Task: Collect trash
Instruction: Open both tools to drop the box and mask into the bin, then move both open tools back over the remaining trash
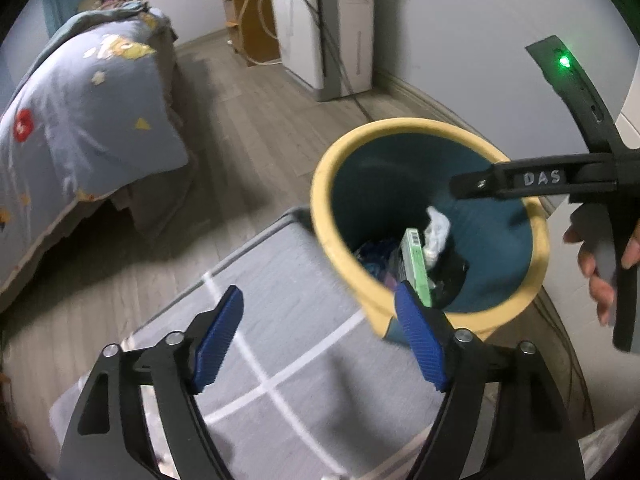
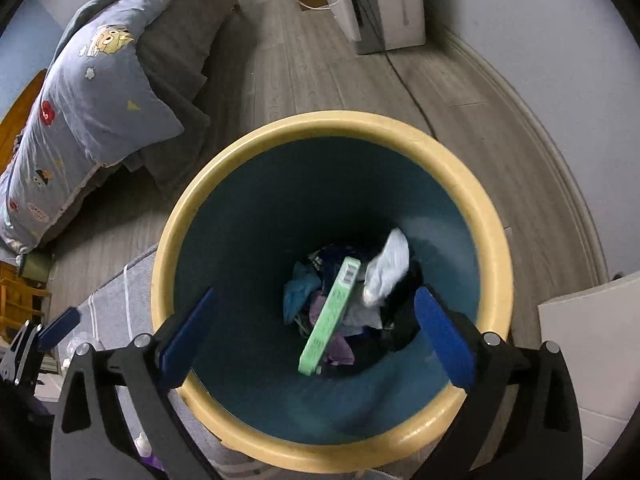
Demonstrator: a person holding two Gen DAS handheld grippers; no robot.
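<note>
Right gripper (image 2: 316, 336), jaws wide and empty, hangs over the trash bin (image 2: 496, 240) holding a green box (image 2: 332, 312) and crumpled tissue (image 2: 388, 268). Left gripper (image 1: 320, 340), also wide, sits above the grey rug (image 1: 288, 280); bed (image 1: 80, 120) lies nearby.

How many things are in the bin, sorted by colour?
In the bin, as far as shows:
Green box: 1
White crumpled paper: 1
Blue wrapper: 1
Purple scrap: 1
Black piece: 1
Total: 5, though the pile may hide more.

Dark trash (image 2: 400, 312) under the green box (image 2: 332, 316) is too blurred to identify.
</note>
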